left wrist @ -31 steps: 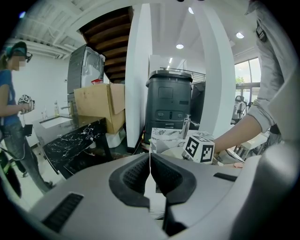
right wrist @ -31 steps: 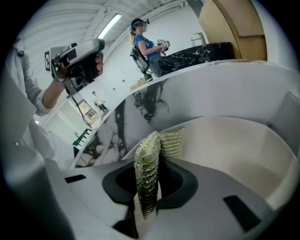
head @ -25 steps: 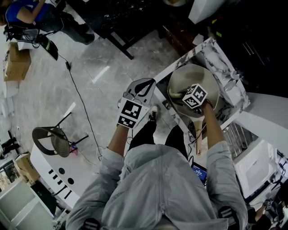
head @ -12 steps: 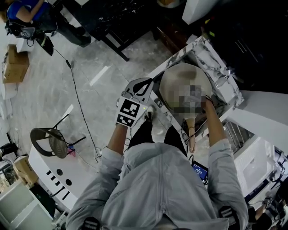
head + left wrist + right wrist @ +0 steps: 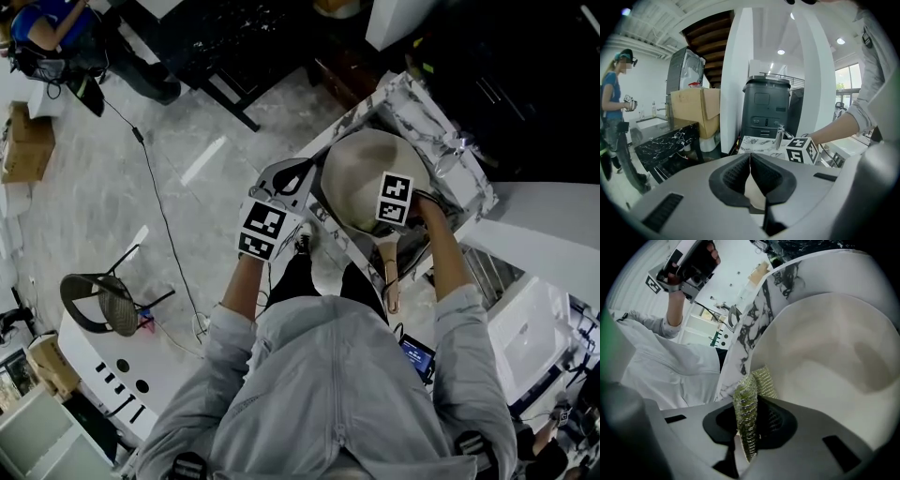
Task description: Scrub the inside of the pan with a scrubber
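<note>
Gripping a green-gold mesh scrubber (image 5: 746,404) between its jaws, the right gripper (image 5: 394,200) hangs over the cream pan (image 5: 354,173), with the scrubber at the pan's inner wall close to the rim. The pan sits on the marble worktop (image 5: 412,101) near its left edge, its wooden handle (image 5: 390,274) pointing back at the person. The left gripper (image 5: 281,202) is held just off that edge, beside the pan, jaws pressed together with nothing between them.

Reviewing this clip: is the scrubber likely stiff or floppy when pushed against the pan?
Probably floppy: the scrubber looks like a thin mesh sheet, pinched folded in the right gripper. It likely flattens against the pan and seems light.
</note>
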`<state>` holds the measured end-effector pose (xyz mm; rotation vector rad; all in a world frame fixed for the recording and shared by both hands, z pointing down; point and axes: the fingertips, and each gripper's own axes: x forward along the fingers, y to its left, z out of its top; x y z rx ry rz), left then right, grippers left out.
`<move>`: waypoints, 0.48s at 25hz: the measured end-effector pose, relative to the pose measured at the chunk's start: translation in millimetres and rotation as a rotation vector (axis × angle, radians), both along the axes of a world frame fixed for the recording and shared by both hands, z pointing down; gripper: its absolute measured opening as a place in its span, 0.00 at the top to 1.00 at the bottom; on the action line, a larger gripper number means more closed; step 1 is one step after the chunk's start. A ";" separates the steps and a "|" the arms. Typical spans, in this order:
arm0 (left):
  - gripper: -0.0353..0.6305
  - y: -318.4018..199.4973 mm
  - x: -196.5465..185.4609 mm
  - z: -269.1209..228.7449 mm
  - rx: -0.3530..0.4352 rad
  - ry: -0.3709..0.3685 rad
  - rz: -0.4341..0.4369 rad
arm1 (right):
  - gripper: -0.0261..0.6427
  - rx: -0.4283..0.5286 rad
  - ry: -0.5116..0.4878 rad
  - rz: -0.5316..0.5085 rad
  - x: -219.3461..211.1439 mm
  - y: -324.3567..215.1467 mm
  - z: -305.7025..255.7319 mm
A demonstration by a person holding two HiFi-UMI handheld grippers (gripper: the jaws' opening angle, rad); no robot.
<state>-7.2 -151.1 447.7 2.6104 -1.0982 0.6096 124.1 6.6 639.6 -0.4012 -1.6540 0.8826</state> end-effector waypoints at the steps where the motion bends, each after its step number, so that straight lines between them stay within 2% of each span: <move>1: 0.91 0.6 1.9 0.6 0.000 0.001 0.002 | 0.84 -0.007 0.010 -0.016 4.0 1.7 -1.5; 5: 0.91 2.5 4.3 2.3 -0.004 0.000 0.006 | 0.84 -0.012 0.073 -0.087 18.7 2.1 -5.9; 12: 0.91 4.3 5.7 2.9 -0.005 0.000 0.011 | 0.84 0.092 0.238 -0.162 58.1 -14.8 6.2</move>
